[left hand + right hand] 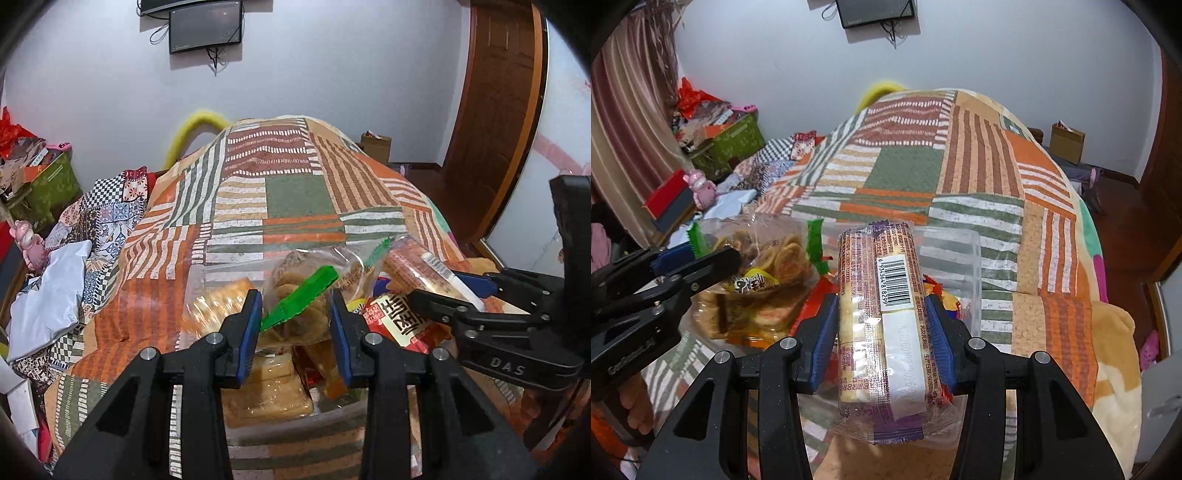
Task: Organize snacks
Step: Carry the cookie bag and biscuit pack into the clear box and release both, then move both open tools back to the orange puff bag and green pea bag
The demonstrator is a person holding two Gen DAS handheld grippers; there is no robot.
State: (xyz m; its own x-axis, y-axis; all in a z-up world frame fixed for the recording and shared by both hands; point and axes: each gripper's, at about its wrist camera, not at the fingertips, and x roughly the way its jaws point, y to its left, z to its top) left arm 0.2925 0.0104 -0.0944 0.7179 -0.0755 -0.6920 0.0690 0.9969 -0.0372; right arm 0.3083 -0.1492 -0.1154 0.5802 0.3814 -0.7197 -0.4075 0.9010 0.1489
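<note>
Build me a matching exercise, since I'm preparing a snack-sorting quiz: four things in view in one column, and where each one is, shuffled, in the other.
Things
1. barcode biscuit roll
2. green-edged clear bag
3. clear plastic box
4. green storage box

Places
A. gripped in the left tongs
B. left of the bed, heaped with clutter
C. gripped in the right tongs
D. resting on the patchwork bedspread

Pairs: 1-C, 2-A, 3-D, 4-B

Patchwork bed (303, 192) w/ clear snack tub (964, 243)
</note>
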